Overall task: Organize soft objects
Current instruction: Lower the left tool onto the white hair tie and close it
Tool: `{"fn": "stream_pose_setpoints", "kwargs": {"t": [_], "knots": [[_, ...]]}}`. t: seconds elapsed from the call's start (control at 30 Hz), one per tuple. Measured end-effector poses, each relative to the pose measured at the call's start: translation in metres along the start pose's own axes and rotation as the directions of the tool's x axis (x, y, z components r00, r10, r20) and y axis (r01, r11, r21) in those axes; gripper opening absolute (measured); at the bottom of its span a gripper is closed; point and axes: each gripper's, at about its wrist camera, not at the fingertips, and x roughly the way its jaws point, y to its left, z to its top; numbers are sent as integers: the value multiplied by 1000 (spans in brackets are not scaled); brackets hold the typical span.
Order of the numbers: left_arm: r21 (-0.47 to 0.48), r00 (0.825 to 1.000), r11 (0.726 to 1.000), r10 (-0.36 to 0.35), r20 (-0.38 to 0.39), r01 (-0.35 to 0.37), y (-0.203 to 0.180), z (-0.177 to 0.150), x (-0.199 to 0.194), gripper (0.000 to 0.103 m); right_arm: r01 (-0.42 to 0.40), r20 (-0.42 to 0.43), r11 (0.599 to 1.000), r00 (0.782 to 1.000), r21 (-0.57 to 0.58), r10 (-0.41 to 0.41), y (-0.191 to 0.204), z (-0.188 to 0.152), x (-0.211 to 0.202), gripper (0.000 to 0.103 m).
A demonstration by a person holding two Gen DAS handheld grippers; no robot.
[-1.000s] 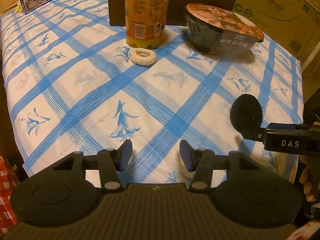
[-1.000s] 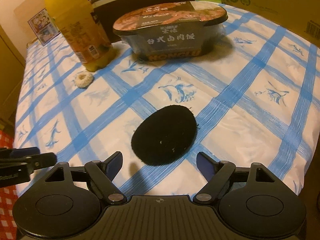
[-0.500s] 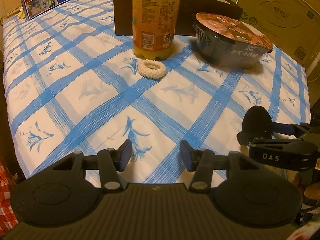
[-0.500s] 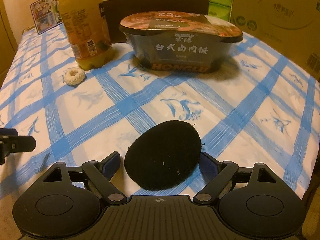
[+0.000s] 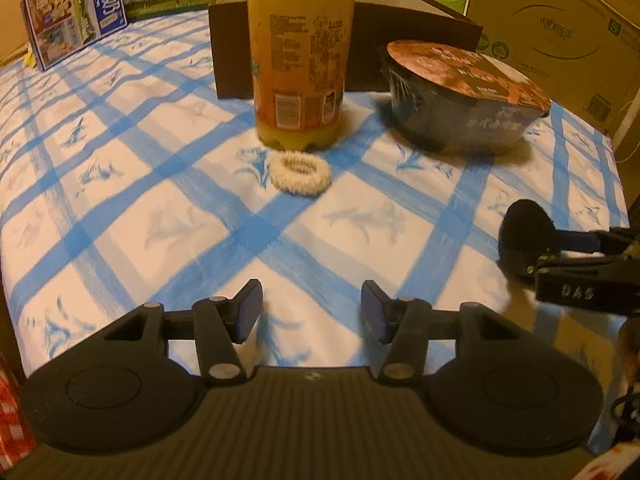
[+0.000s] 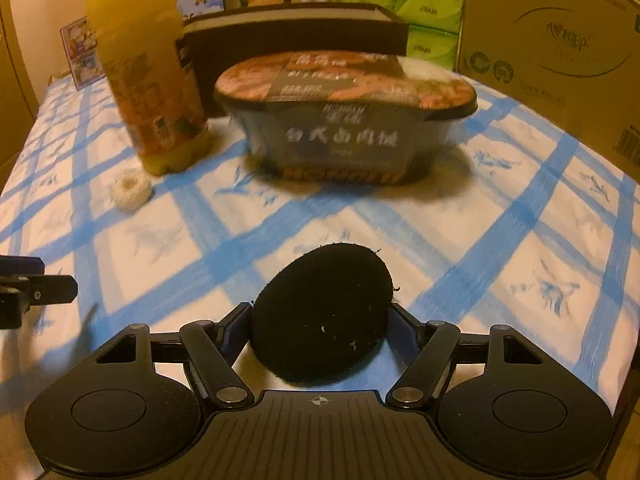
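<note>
A round black soft pad (image 6: 322, 314) sits between the fingers of my right gripper (image 6: 320, 330), which is shut on it and holds it above the blue-checked cloth. The pad also shows in the left wrist view (image 5: 526, 230), at the right, held by the right gripper (image 5: 532, 248). A white fluffy hair tie (image 5: 300, 173) lies on the cloth just in front of the orange juice bottle; it also shows in the right wrist view (image 6: 131, 195). My left gripper (image 5: 311, 312) is open and empty, low over the cloth's near edge, well short of the hair tie.
An orange juice bottle (image 5: 300, 56) and a dark instant meal bowl (image 5: 460, 96) stand mid-table. A dark open box (image 5: 232, 40) stands behind them. Cardboard cartons (image 6: 560, 52) line the right and back. A milk carton box (image 5: 72, 20) stands at the far left.
My right gripper closed its fingers onto the black pad and lifted it. My left gripper moved forward toward the hair tie and stayed open.
</note>
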Motion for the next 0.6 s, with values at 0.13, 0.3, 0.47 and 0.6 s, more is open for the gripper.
{"fn": "stream_pose_setpoints", "kwargs": {"t": [0.13,0.3,0.47,0.6], "knots": [[13,999,1000,4,32,-4,4,14,14,53,-32,6,999,999,10,32,-3,17,10,72],[27,998,1000,-12,68,10,6,33,32,55,-54,-7,999,998,-6,54,6,31,25,72],[42,996,999,-16,91,12,8,47,49,55,-81,-9,997,997,-6,81,17,39,34,72],[49,995,999,-19,95,14,12,54,61,55,-108,-13,994,994,-33,108,28,44,40,72]]}}
